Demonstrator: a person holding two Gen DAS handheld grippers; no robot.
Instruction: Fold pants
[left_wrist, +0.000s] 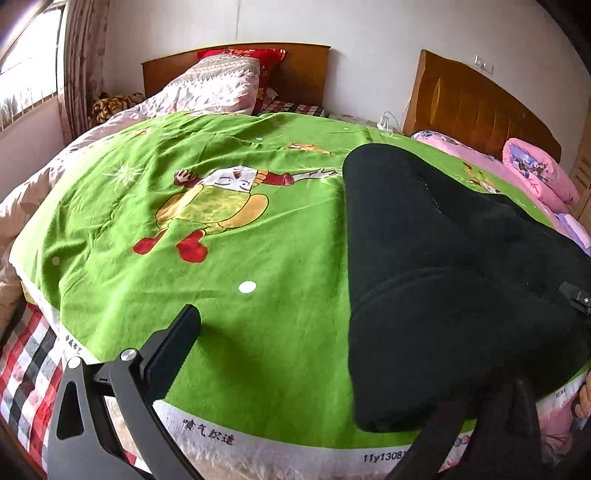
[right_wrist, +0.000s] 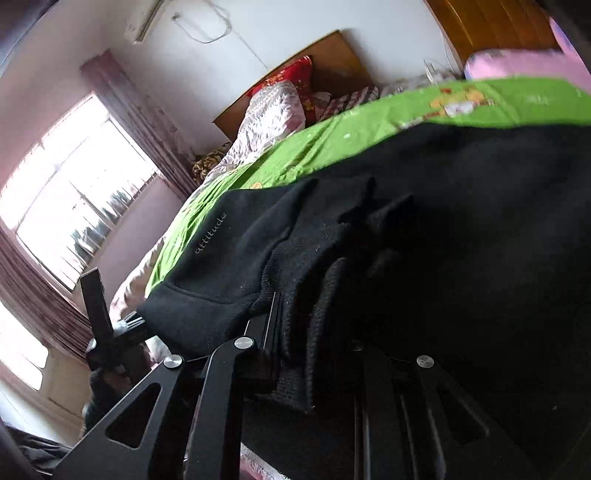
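while bunched, one pants (left_wrist: 443, 280), two tools

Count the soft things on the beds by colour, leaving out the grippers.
Black: 1, black fleece pants
Green: 1, green cartoon blanket
Red: 1, red floral pillow
Pink: 1, pink floral folded quilt
Total: 4
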